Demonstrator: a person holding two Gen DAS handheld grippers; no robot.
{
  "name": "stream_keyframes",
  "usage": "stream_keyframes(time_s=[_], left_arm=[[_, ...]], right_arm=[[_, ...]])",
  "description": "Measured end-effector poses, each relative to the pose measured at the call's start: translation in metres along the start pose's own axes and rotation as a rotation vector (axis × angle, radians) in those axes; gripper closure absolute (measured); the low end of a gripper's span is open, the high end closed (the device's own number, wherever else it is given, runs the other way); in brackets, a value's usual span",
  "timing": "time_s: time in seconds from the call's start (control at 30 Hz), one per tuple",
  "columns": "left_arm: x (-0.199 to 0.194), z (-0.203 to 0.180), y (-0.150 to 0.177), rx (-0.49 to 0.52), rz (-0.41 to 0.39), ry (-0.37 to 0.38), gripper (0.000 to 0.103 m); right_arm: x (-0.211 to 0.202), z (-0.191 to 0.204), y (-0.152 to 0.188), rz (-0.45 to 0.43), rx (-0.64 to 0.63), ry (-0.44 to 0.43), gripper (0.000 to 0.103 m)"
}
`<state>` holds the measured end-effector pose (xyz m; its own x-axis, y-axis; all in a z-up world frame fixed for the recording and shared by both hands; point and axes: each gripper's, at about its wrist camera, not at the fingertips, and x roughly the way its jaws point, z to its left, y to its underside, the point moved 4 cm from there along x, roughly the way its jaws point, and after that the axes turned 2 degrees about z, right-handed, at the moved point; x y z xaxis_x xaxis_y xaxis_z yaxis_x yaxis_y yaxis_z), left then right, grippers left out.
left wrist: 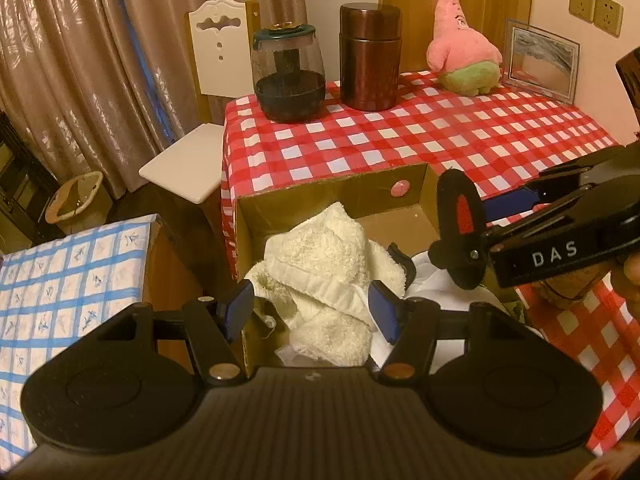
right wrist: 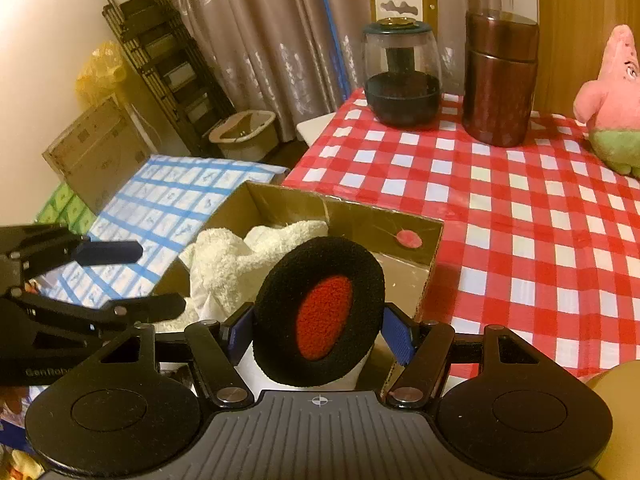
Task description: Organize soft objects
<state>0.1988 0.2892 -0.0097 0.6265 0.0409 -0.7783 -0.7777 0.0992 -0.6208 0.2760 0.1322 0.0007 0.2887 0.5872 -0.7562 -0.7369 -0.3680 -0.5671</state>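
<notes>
A cardboard box [left wrist: 336,186] sits at the near edge of the red checked table and holds a cream towel [left wrist: 324,264]. My left gripper [left wrist: 312,308] is open above the towel, its blue pads on either side of it. My right gripper [right wrist: 320,330] is shut on a black round pad with a red centre [right wrist: 320,316], held above the box [right wrist: 400,220]. The same pad shows in the left wrist view [left wrist: 460,216], over the box's right side. A pink star plush [left wrist: 460,44] sits at the back of the table.
A glass jar [left wrist: 288,76] and a brown canister [left wrist: 370,56] stand at the table's back, with a picture frame [left wrist: 540,60] at the right. A white chair [left wrist: 200,120] stands left of the table. A blue checked surface [left wrist: 60,280] lies lower left.
</notes>
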Motion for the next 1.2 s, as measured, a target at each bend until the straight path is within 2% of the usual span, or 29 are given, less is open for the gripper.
stream_keyframes(time_s=[0.1,0.27,0.67,0.93,1.2], left_arm=[[-0.001,-0.001,0.002,0.008,0.003,-0.008,0.043],[-0.003,-0.002,0.003,0.006,0.001,-0.005,0.043],[-0.017,-0.009,0.01,0.01,-0.019,-0.022,0.043],[-0.046,-0.015,0.018,-0.02,-0.048,-0.047,0.023],[-0.078,-0.033,0.036,-0.036,-0.044,-0.07,0.015]], right_arm=[[0.0,0.0,-0.002,-0.013,0.021,-0.023,0.036],[-0.005,-0.002,-0.007,-0.049,0.056,-0.047,0.027],[-0.03,-0.002,-0.013,-0.103,0.042,-0.02,0.027],[-0.062,0.001,-0.002,-0.117,0.036,0.002,0.027],[-0.099,0.016,0.029,-0.113,-0.003,0.019,0.027]])
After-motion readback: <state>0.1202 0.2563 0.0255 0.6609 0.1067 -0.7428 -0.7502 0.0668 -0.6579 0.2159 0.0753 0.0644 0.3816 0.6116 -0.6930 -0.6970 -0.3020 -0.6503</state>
